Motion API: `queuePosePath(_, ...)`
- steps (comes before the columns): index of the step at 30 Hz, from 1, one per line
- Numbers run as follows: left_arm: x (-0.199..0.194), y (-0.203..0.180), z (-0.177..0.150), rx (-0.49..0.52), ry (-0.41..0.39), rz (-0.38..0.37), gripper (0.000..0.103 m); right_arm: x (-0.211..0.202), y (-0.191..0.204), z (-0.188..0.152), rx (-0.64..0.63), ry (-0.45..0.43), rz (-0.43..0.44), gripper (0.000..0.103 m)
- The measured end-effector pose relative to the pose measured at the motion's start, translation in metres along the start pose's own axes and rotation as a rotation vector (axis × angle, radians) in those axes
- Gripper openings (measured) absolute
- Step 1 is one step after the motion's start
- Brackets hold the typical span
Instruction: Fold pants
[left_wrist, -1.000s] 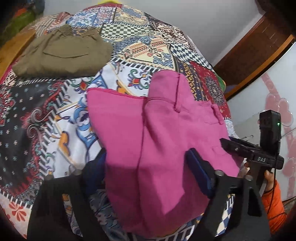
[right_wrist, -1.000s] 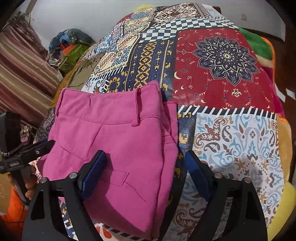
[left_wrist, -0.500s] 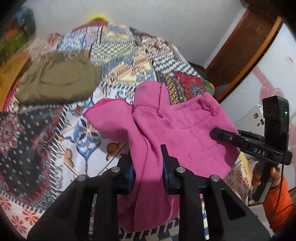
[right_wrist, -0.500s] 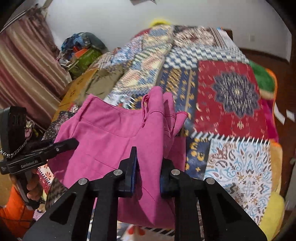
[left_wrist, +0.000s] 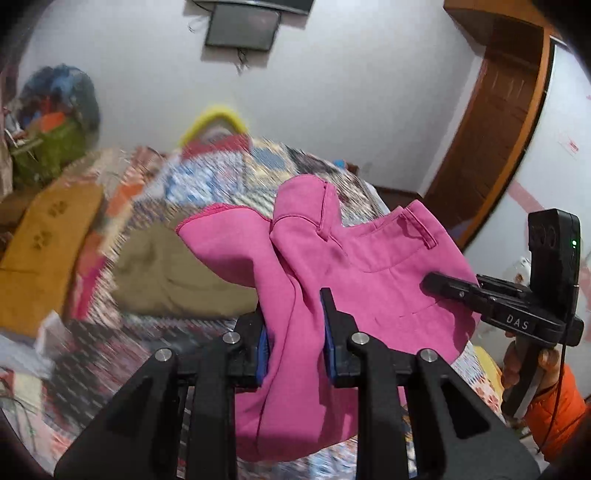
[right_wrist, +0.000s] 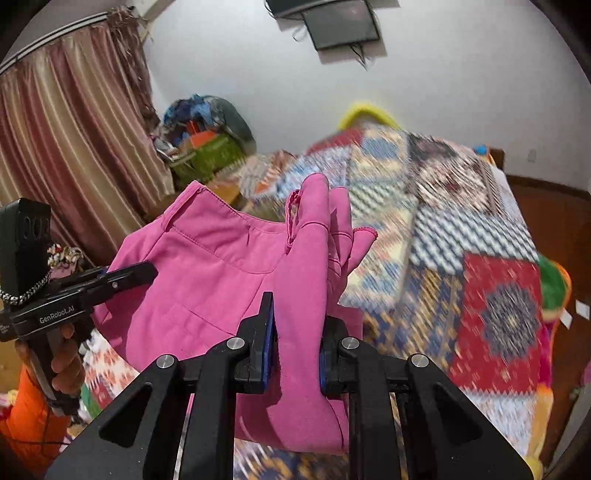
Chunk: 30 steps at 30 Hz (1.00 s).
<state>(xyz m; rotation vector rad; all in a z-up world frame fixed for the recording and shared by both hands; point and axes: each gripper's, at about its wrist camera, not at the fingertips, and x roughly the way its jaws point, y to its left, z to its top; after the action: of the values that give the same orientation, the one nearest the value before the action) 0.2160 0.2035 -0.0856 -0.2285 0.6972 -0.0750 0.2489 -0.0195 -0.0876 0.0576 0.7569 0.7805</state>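
We hold the pink pants (left_wrist: 369, 280) up above the patchwork bedspread (right_wrist: 461, 258), both grippers nearly closed: left gripper (left_wrist: 295, 332) pinches one bunched fold, right gripper (right_wrist: 297, 343) pinches another. Olive pants (left_wrist: 166, 280) lie on the bed behind.

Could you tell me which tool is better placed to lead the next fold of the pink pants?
Neither clearly: the left tool and right tool each clamp a bunch of the pink pants, lifted off the bed.

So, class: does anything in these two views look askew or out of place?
The pink pants hang bunched between the left tool and right tool, waistband crumpled rather than flat. An olive garment lies on the patterned bedspread.
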Motion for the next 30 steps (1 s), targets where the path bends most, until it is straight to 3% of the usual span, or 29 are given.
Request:
queuePosePath(7, 0.005, 0.062, 0.044, 0.007, -0.051, 0.070, 0.024, 0.048, 0.031, 0.040, -0.060, -0.062, 0.012, 0.016)
queuePosePath(14, 0.066, 0.140, 0.075, -0.075, -0.018, 0.055, 0.024, 0.118, 0.030, 0.065, -0.053, -0.050, -0.001, 0.016)
queuePosePath(21, 0.155, 0.190, 0.059, -0.046, 0.100, 0.104, 0.024, 0.211, 0.008, 0.053, -0.008, 0.069, -0.026, 0.016)
queuePosePath(25, 0.208, 0.221, 0.040, -0.060, 0.205, 0.138, 0.025, 0.260, -0.004, 0.035, 0.007, 0.170, -0.044, 0.016)
queuePosePath(27, 0.224, 0.232, 0.029, -0.085, 0.247, 0.147, 0.032, 0.279, -0.009, 0.024, 0.000, 0.235, -0.057, 0.016)
queuePosePath(30, 0.229, 0.248, 0.017, -0.137, 0.241, 0.132, 0.046, 0.285, -0.011, 0.019, -0.021, 0.280, -0.061, 0.020)
